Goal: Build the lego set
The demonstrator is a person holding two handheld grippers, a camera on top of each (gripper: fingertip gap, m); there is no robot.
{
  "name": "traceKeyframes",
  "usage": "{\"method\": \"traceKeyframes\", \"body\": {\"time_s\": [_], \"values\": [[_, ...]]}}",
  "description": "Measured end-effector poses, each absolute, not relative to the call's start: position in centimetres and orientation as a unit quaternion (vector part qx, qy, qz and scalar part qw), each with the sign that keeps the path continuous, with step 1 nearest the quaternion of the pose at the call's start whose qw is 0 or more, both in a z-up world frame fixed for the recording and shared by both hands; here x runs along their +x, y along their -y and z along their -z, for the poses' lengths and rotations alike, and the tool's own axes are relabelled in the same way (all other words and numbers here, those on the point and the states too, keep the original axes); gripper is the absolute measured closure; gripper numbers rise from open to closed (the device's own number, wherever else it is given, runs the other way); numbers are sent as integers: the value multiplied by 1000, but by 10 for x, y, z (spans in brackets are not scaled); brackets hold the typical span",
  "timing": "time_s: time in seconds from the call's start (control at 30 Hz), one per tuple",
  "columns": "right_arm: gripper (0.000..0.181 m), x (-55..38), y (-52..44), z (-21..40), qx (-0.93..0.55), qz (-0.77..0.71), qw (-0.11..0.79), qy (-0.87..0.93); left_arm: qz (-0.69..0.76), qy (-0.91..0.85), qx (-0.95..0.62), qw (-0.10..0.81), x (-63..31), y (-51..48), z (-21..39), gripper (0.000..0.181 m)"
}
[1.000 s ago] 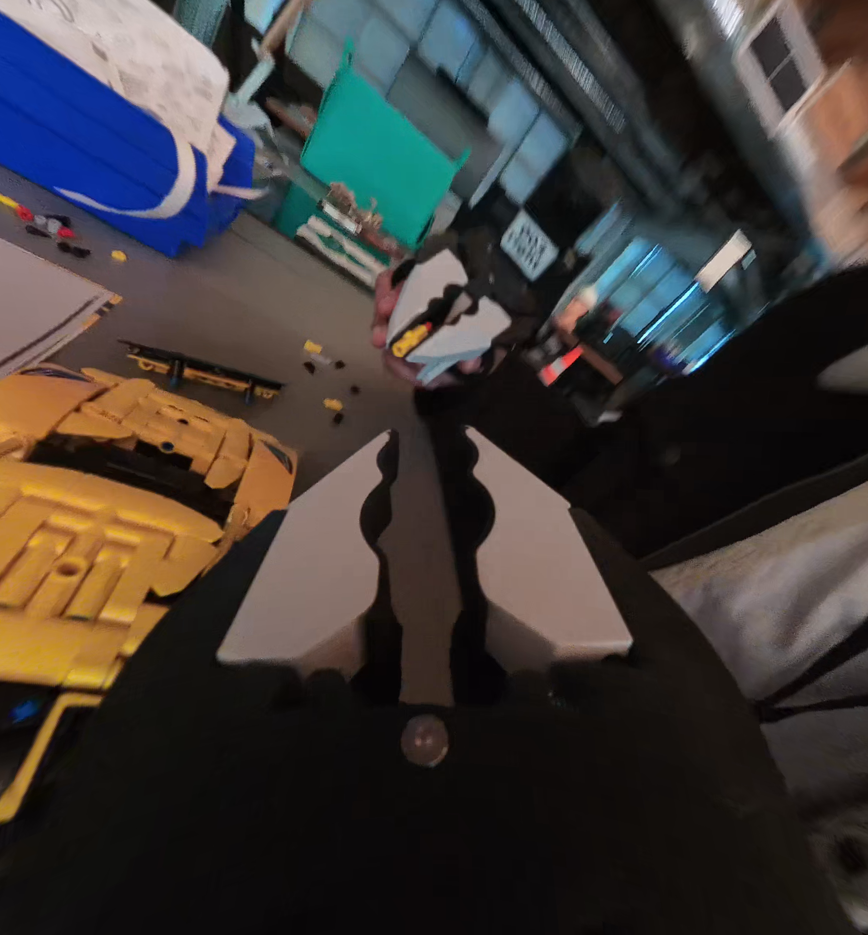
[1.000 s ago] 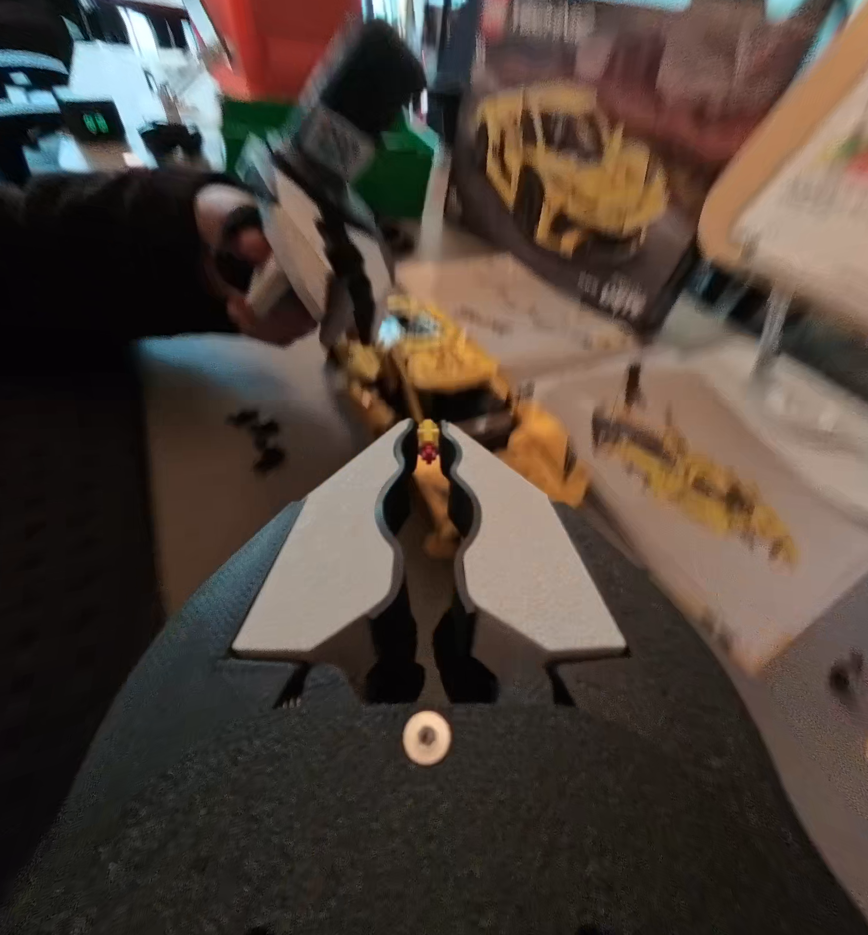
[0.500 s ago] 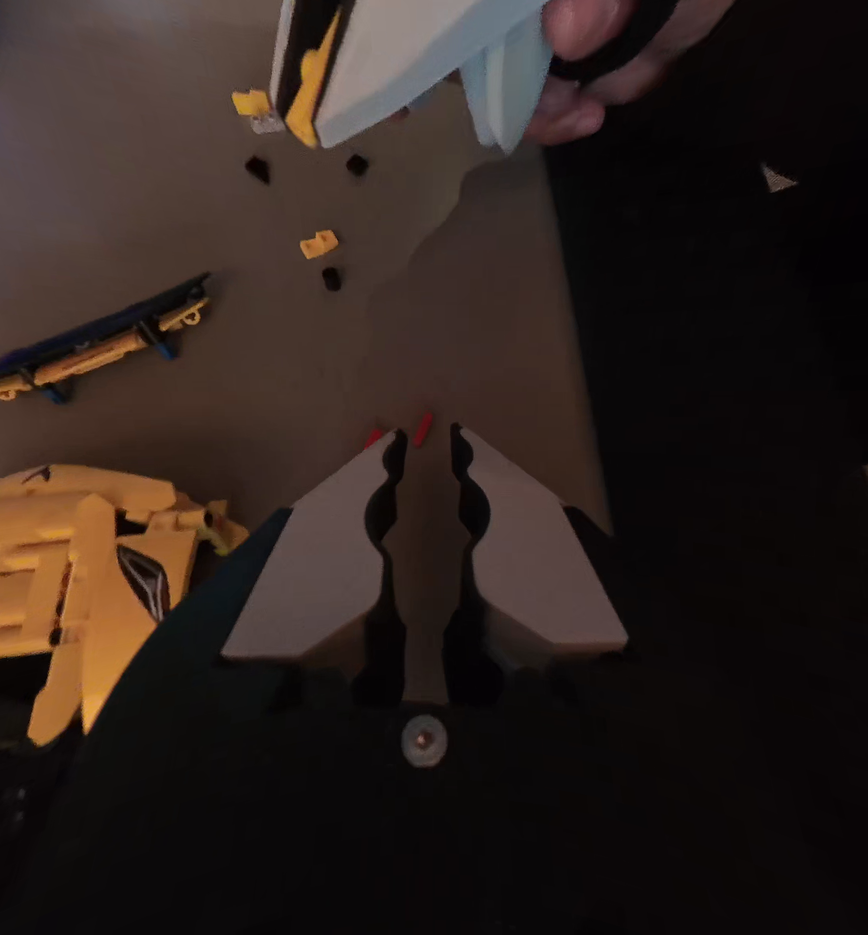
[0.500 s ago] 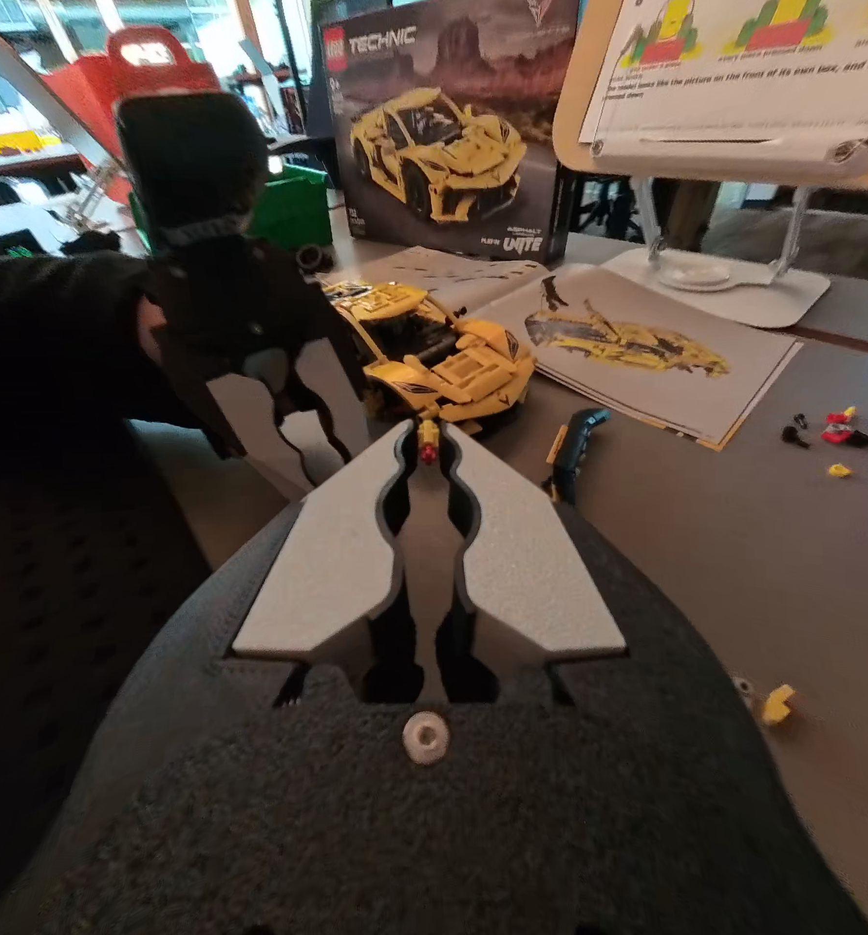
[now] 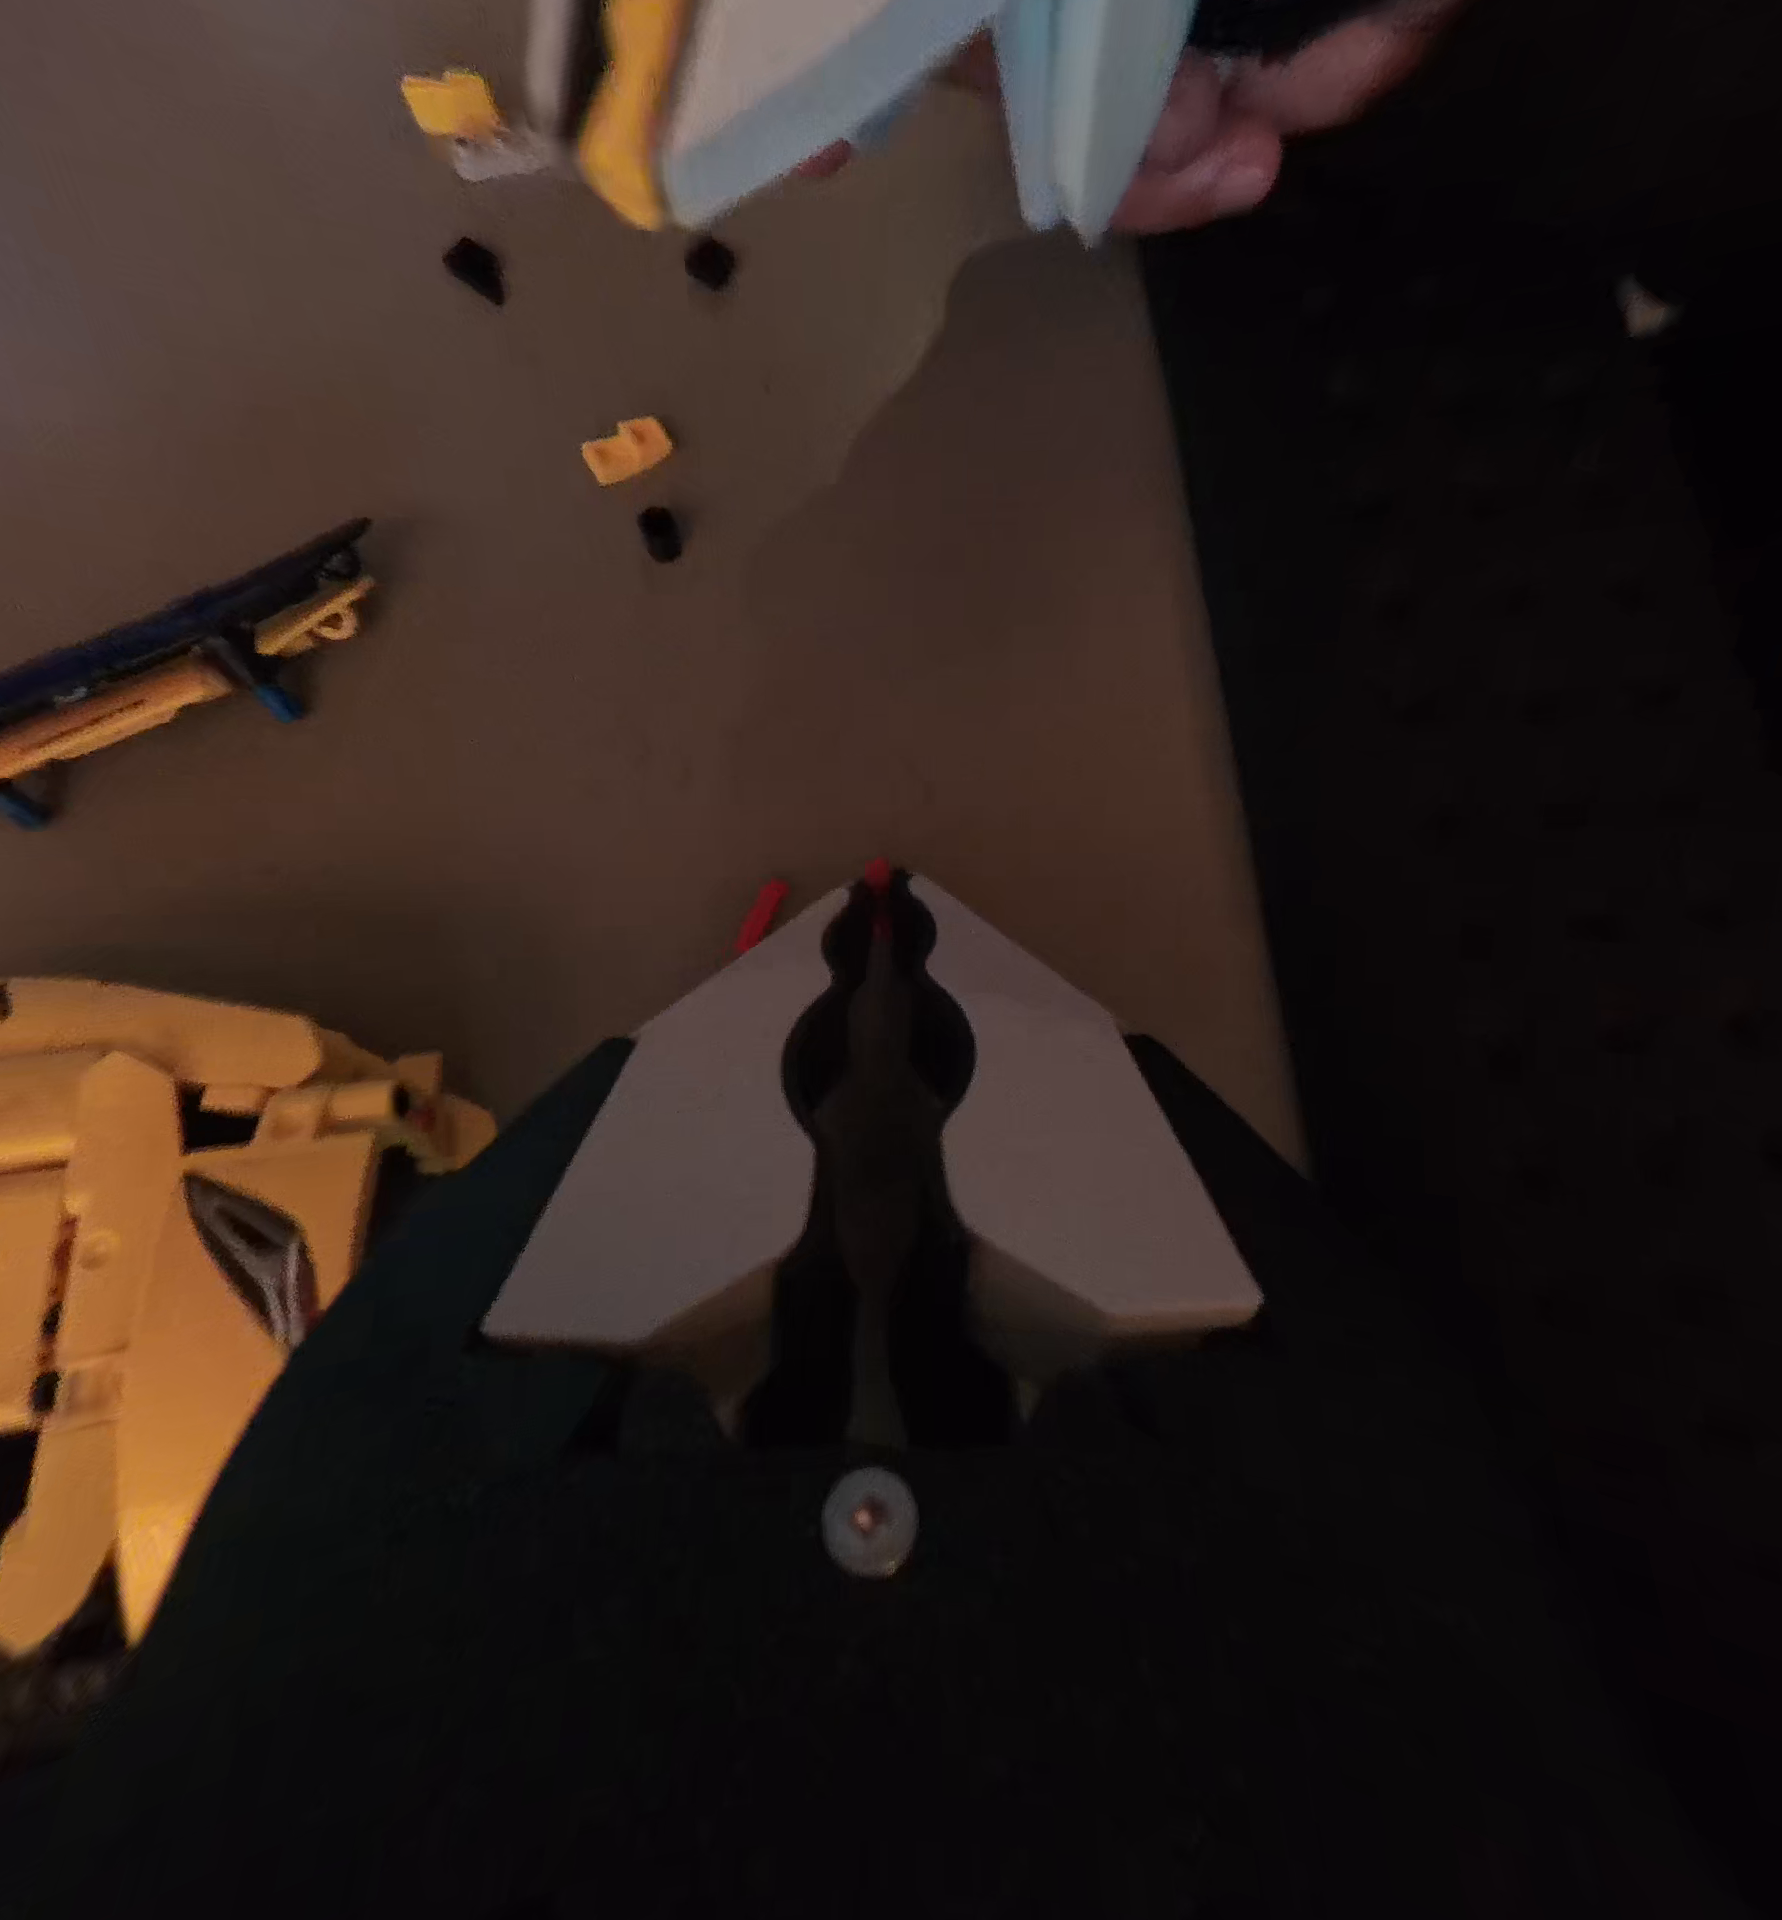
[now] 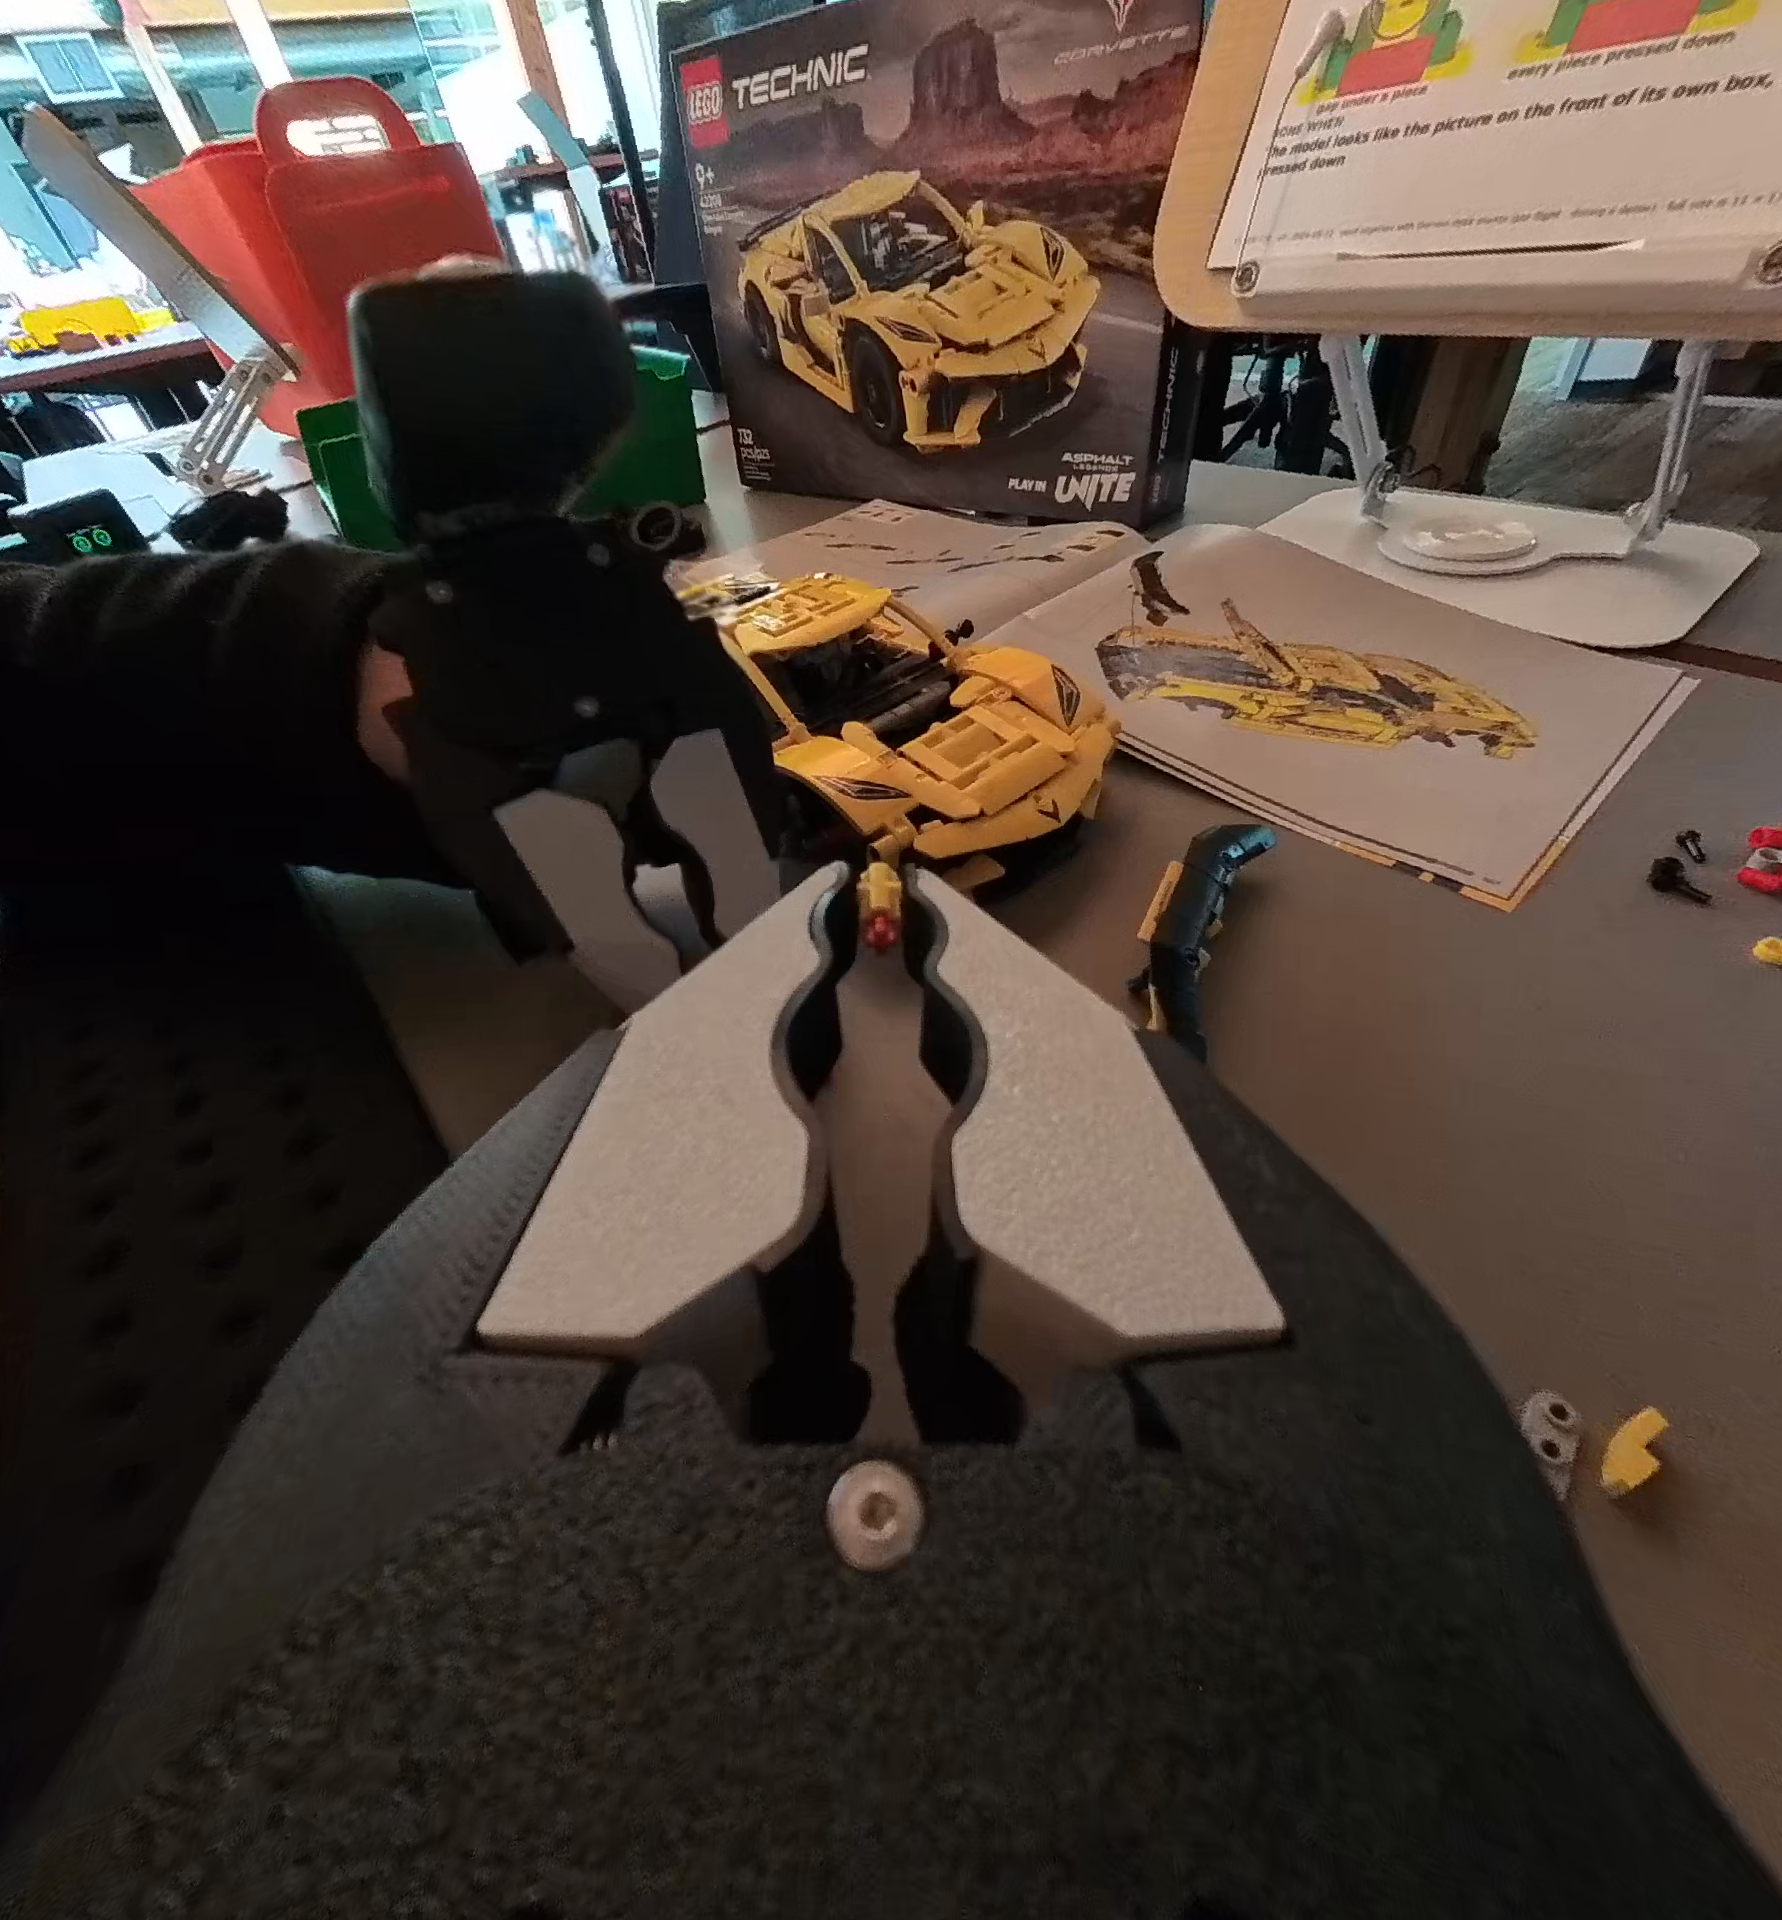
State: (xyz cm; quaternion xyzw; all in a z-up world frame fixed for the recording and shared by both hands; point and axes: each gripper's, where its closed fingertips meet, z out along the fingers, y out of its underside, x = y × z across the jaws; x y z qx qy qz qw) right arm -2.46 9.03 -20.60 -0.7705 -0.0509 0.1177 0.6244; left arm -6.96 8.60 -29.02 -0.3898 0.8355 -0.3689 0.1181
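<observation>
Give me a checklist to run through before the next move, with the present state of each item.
1. Left gripper shut on the red pin: ok, tips closed, red end showing.
2. Right gripper holds the yellow piece: ok, pinched at the tips.
3. Pin sits straight in the grip: cannot tell, mostly hidden.
4. Second red pin left on the table: ok, beside the left tips.
5. Yellow car standing steady: ok, on the table.
6. Grippers apart from each other: ok, gap visible in the right wrist view.
</observation>
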Motion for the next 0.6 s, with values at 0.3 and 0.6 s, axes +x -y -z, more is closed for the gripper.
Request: {"method": "traceKeyframes", "body": {"time_s": [0.3,0.6], "values": [[174,-83,-139,134,-690,-228,679,109,752,-510,-411,75,-99,-143,135,178],[175,-117,-176,116,-662,-277,681,146,817,-432,-381,31,-119,-169,113,179]]}}
